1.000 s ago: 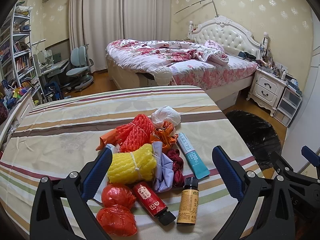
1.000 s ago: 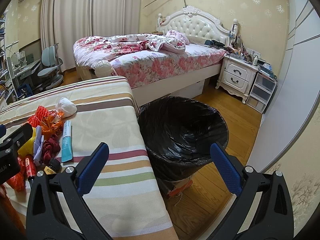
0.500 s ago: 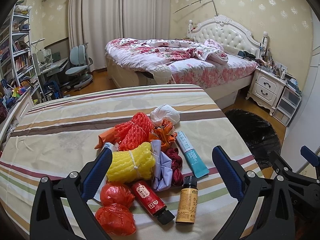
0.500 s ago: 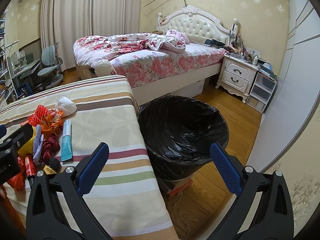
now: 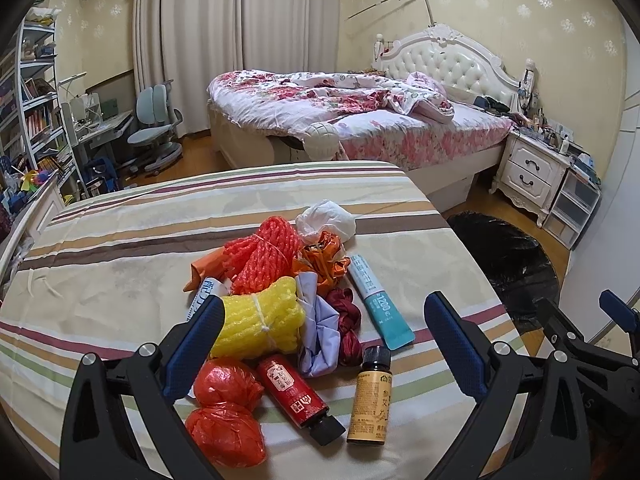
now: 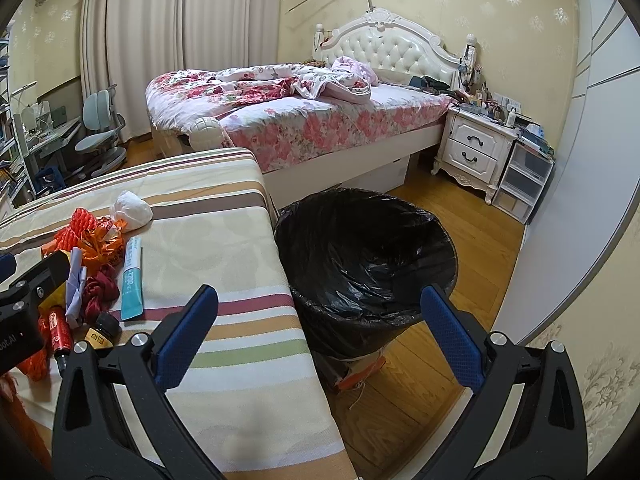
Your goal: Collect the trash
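Tube (image 5: 380, 304) marked "1200", near bottle (image 5: 369, 396).

From my left gripper (image 5: 322, 340), its left finger (image 5: 196, 344) covers part of the yellow foam net (image 5: 260, 326). The trash bin (image 5: 508, 268) to its right is half hidden behind the table edge. I cannot read the brown bottle (image 5: 370, 398) label.

two foam nets (image 5: 260, 256), two bottles (image 5: 294, 390), one tube (image 5: 380, 306), one bin (image 6: 366, 268)
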